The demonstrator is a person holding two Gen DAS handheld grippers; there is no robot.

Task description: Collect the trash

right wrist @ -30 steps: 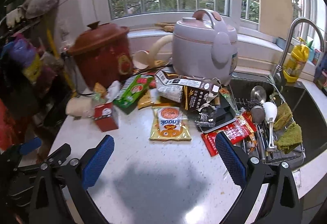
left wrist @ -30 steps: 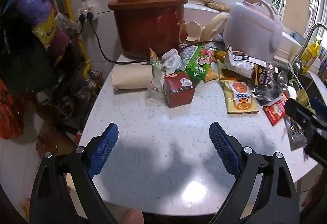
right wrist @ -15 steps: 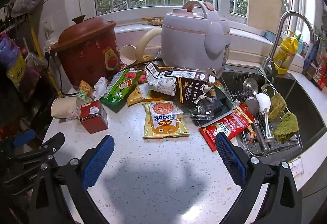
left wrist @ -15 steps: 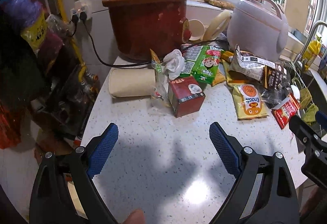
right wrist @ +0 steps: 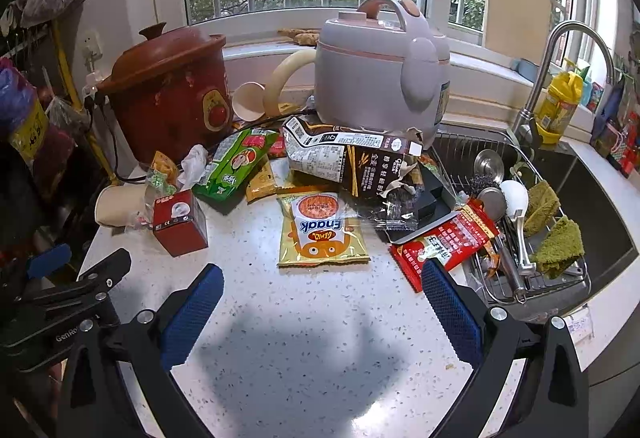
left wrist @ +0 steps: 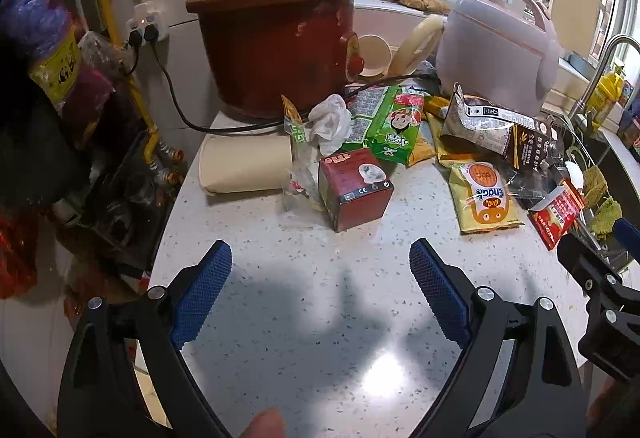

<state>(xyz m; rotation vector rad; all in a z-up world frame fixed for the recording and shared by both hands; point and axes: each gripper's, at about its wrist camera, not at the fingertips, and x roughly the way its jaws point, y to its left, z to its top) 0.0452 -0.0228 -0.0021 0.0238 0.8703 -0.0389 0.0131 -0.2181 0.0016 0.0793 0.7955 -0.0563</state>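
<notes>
The collecting looks not yet begun: the left claw (left wrist: pixel 320 290) and the right claw (right wrist: pixel 322 312) both stand apart and empty, and ahead of them the red box (left wrist: pixel 354 194) and snack wrapper (right wrist: pixel 320 230) lie on the desk (right wrist: pixel 304 338).

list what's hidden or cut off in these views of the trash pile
- No bin or bag for the trash shows in either view.
- Paper cup: right view, partly behind the red box.
- Black tray: mostly covered by the torn dark bag and red packet.
</notes>
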